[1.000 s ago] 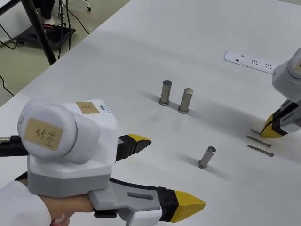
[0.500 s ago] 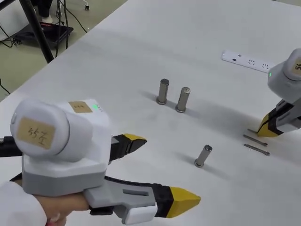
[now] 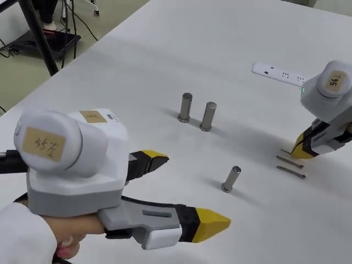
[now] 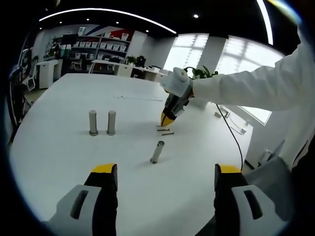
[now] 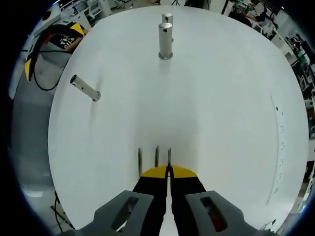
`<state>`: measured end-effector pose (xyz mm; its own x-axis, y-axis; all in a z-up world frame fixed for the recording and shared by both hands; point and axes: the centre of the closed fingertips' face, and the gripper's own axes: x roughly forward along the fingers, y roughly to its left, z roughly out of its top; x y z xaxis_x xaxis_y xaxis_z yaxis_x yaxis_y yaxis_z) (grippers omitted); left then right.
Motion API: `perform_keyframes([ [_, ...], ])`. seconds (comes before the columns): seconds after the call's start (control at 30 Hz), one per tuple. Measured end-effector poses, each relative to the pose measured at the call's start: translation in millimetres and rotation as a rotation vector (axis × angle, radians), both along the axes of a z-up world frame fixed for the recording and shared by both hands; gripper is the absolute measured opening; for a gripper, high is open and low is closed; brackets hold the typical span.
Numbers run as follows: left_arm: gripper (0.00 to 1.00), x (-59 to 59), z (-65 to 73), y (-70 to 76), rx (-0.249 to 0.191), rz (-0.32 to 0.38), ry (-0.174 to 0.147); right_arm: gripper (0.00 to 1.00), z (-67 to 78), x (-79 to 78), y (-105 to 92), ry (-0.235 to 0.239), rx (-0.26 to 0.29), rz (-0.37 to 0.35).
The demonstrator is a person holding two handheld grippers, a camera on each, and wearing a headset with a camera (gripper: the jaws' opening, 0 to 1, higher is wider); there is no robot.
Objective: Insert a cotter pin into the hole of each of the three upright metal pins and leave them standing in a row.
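Observation:
Two upright metal pins (image 3: 185, 107) (image 3: 208, 116) stand side by side mid-table. A third pin (image 3: 231, 179) stands apart, nearer to me, and looks tilted to the right. Three thin cotter pins (image 5: 156, 156) lie parallel on the table. My right gripper (image 3: 301, 152) rests its tips at their near ends. Its jaws are shut, and the rightmost cotter pin (image 5: 169, 156) runs into the seam between them. My left gripper (image 3: 184, 192) hovers open at the near left with nothing between its fingers. In the left gripper view the three pins (image 4: 157, 152) lie ahead.
A white power strip (image 3: 278, 72) lies at the far right of the white table (image 3: 165, 49). The table's left edge drops to the floor, where a black stand leg (image 3: 36, 33) rises. Bare tabletop separates the lone pin from the pair.
The head camera has shifted, so the whole scene sits slightly further left. The right gripper stays at the cotter pins and the left gripper stays open in the same place.

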<state>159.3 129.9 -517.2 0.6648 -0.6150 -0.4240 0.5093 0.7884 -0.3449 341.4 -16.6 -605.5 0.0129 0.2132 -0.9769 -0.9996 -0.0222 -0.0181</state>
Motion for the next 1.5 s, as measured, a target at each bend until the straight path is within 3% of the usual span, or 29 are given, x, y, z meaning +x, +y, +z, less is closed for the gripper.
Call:
perform_keyframes([
  [0.23, 0.76, 5.7, 8.9, -0.7, -0.008, 0.011, -0.027, 0.0, 27.2, -3.7, 4.2, -0.073, 0.051, 0.041],
  [0.57, 0.72, 15.7, 21.5, -4.8, 0.001, -0.011, -0.066, 0.0, 56.4, -25.6, -0.3, -0.164, 0.124, 0.055],
  [0.7, 0.68, 16.5, 24.2, -10.3, -0.008, -0.023, -0.065, 0.0, 58.7, -24.8, -6.6, -0.188, 0.156, 0.044],
  [0.8, 0.65, 15.9, 24.1, -15.0, -0.005, -0.033, -0.061, 0.0, 65.2, -34.9, -8.4, -0.211, 0.181, 0.04],
  [0.97, 0.61, 21.0, 29.7, -20.5, -0.052, -0.006, -0.057, 0.0, 76.6, -49.6, -8.6, -0.262, 0.234, 0.038],
  [1.13, 0.59, 27.5, 30.8, -26.6, -0.032, -0.014, -0.06, 0.0, 88.1, -66.2, -7.3, -0.304, 0.261, 0.074],
  [1.27, 0.55, 32.2, 33.7, -32.2, -0.035, -0.027, -0.066, 0.0, 100.8, -62.3, -7.0, -0.429, 0.271, 0.117],
  [1.37, 0.52, 35.3, 35.3, -37.0, -0.049, -0.038, -0.059, 0.0, 111.7, -68.5, -2.7, -0.489, 0.306, 0.122],
  [1.5, 0.49, 39.8, 39.7, -44.4, -0.083, -0.051, -0.048, 0.0, 120.0, -74.3, -1.6, -0.551, 0.308, 0.139],
])
